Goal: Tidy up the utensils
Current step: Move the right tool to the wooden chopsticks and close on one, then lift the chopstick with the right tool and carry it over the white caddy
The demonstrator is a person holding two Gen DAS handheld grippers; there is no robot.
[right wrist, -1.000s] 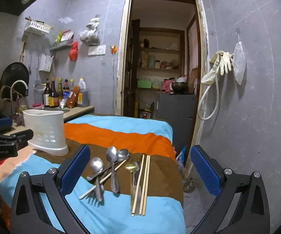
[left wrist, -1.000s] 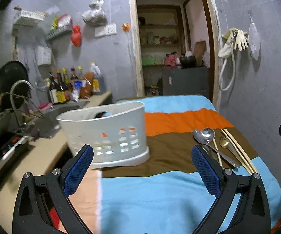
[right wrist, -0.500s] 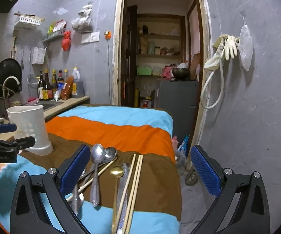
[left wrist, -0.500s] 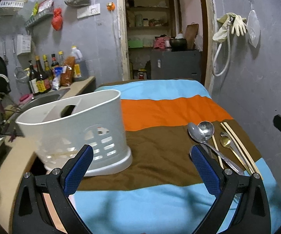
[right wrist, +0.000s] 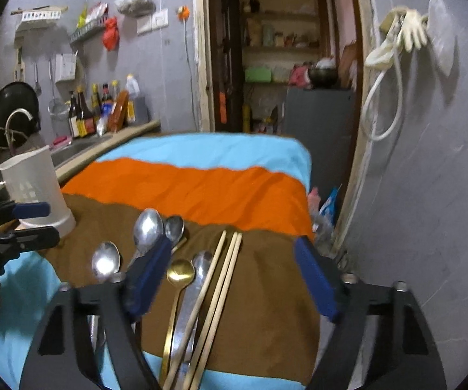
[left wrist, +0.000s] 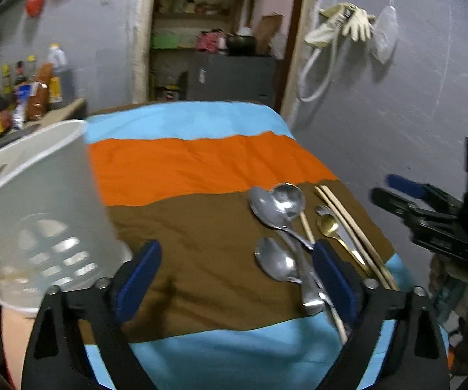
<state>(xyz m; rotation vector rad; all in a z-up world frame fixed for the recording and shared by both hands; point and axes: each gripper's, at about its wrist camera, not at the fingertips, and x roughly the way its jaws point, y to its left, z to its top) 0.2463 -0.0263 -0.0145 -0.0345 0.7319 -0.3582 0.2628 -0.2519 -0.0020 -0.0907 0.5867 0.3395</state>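
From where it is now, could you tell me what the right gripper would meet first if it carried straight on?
Probably the wooden chopsticks beside the gold spoon, lying between its closing jaws; depth is unclear.

A doorway [right wrist: 282, 65] opens onto shelves [right wrist: 279, 48] and a grey cabinet [right wrist: 320, 120]. Left of the doorway, bottles [right wrist: 97, 110] stand by a sink faucet [right wrist: 17, 120]; right of it, gloves [right wrist: 409, 32] and a white hose [right wrist: 380, 104] hang on the wall.
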